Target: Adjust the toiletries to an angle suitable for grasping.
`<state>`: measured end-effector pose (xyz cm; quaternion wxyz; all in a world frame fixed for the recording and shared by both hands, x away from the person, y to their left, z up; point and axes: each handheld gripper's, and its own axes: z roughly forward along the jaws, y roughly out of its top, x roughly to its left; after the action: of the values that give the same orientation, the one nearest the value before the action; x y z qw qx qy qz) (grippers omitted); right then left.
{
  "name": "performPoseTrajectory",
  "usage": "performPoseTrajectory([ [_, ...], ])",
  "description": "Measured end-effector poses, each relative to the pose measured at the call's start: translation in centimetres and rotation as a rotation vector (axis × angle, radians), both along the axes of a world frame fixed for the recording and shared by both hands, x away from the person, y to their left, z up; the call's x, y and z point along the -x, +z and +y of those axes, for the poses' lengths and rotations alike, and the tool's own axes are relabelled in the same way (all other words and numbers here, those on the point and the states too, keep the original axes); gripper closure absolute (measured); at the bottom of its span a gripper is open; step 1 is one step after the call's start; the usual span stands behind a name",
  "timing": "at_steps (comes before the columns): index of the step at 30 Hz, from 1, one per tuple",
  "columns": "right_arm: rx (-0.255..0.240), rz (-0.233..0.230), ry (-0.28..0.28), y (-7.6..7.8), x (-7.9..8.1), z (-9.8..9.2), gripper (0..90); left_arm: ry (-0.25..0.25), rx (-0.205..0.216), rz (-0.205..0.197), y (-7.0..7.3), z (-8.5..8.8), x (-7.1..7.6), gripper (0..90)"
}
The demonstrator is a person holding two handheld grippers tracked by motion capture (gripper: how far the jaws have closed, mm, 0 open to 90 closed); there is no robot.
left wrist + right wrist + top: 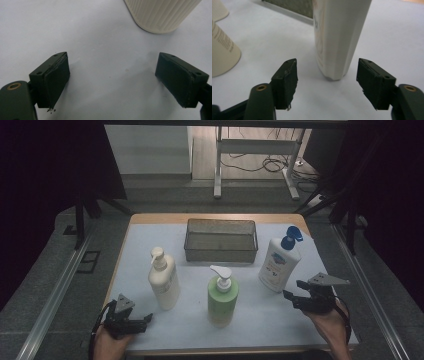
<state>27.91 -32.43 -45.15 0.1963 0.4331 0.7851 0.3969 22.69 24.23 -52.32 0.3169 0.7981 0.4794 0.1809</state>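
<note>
I see the table (150, 330) under its pale blue-white cover, with everything on it standing apart. Largest on it is the wire mesh basket (220, 241), set at the far middle. In front of it, to my right, stands the white pump bottle with the blue pump head (278, 262), leaning a little to the right; it is the one my right gripper faces. To my left stands the cream pump bottle (164, 281), upright, and nearer the front edge, between the two, the green pump bottle (223, 298) with its white pump.

My right gripper (295, 290) sits just beside the blue-capped bottle, on its near right side, pointing toward it. In the right gripper view (327, 82) the jaws stand wide apart with the bottle's base (337, 50) just ahead of the gap; the pads touch nothing, and nothing is held.

My left gripper (142, 319) rests low at the front left corner of the table, near the cream bottle but apart from it. In the left gripper view (112, 80) its jaws are spread wide over bare table cover, gripping nothing, with the ribbed cream bottle's base (160, 15) farther ahead.
</note>
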Motion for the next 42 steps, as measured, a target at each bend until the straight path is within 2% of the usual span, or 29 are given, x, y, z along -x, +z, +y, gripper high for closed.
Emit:
performPoseTrajectory([
  [4,-0.003,-0.024,-0.006,1.1,-0.6,0.0,27.4,-0.001,-0.001,0.001,0.0,0.0,0.0,12.5],
  [16,-0.003,-0.051,-0.018,2.7,-2.1,0.4,22.3,0.001,0.002,0.0,0.0,0.0,0.0,12.4],
  [28,-0.016,-0.067,-0.004,3.9,-4.2,1.6,22.5,0.002,0.002,0.0,0.0,0.0,0.0,12.4],
  [33,0.005,-0.079,0.005,4.1,-5.3,2.2,23.5,0.001,0.001,0.0,0.0,0.0,0.0,12.4],
  [38,0.014,-0.075,0.011,4.2,-5.9,2.5,24.6,0.001,0.001,0.0,0.0,0.0,0.0,12.4],
  [42,0.001,-0.068,0.021,4.4,-6.4,2.8,26.3,0.002,0.002,0.0,0.0,0.0,0.0,12.4],
])
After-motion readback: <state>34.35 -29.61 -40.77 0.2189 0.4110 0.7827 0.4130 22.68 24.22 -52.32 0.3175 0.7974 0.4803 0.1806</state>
